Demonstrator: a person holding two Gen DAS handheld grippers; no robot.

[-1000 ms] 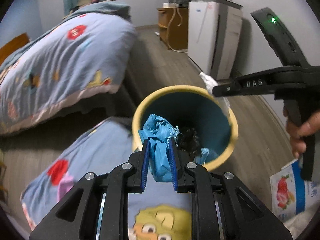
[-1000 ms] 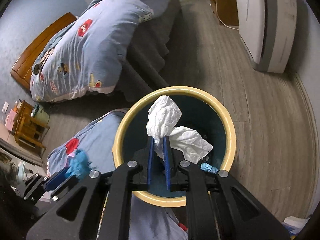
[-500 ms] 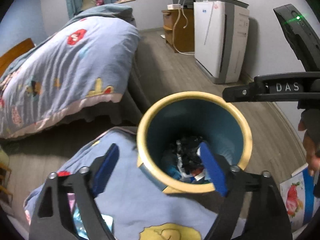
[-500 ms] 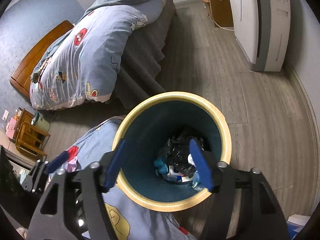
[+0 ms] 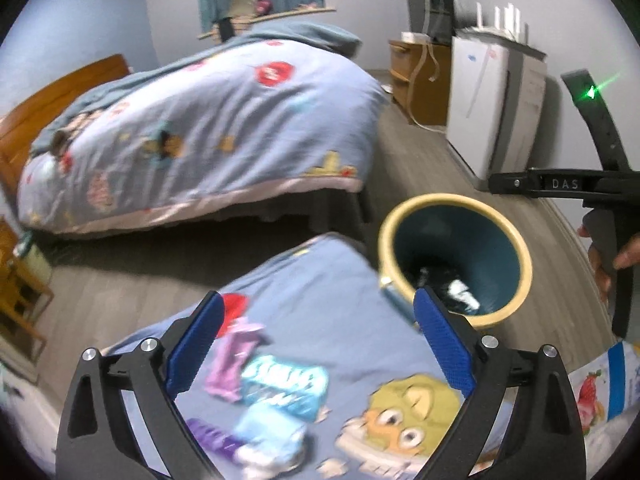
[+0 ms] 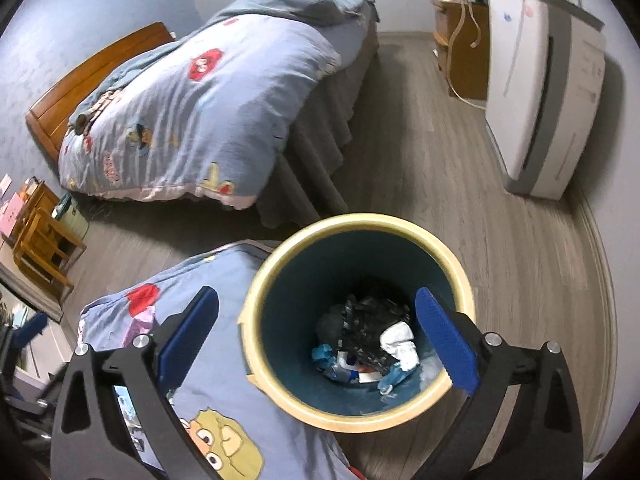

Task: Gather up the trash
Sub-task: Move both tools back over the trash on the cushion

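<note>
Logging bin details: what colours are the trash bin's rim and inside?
Trash bin: pale yellow rim, dark teal inside; clearest in the right wrist view.

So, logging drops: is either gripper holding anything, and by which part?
Nothing is held. The left gripper and right gripper have just opened, empty.

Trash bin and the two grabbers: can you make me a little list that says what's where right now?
bin: round dark-blue trash bin with a yellow rim, standing on the grey wood floor
in bin: crumpled white tissue, blue wrapper, dark scraps
left gripper: fingers just opened wide, nothing between them
right gripper: fingers just opened wide, empty, above the bin
still out: purple and blue snack wrappers on the cartoon-print blue quilt
</note>
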